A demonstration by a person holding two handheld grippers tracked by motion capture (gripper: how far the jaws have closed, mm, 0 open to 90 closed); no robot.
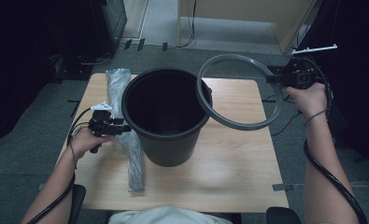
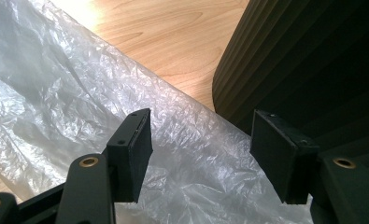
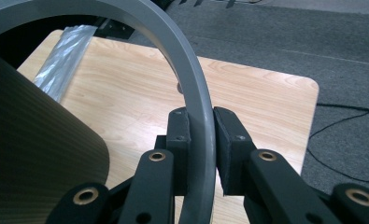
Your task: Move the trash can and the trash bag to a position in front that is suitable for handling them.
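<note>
Leftmost, the clear plastic bag (image 1: 126,135) is lying lengthwise on the wooden table (image 1: 229,172), touching the black bin (image 1: 167,116). The left gripper (image 1: 119,127) is hovering over the bag beside the bin's wall, jaws spread and gripping nothing. Further right, the grey ring (image 1: 238,91) is hanging tilted over the bin's rim, clamped at its outer edge by the right gripper (image 1: 278,78).

My left gripper view cuts off the bag (image 2: 56,102) and the bin (image 2: 313,60); my right gripper view cuts off the ring (image 3: 191,88) at its top and bottom edges.
</note>
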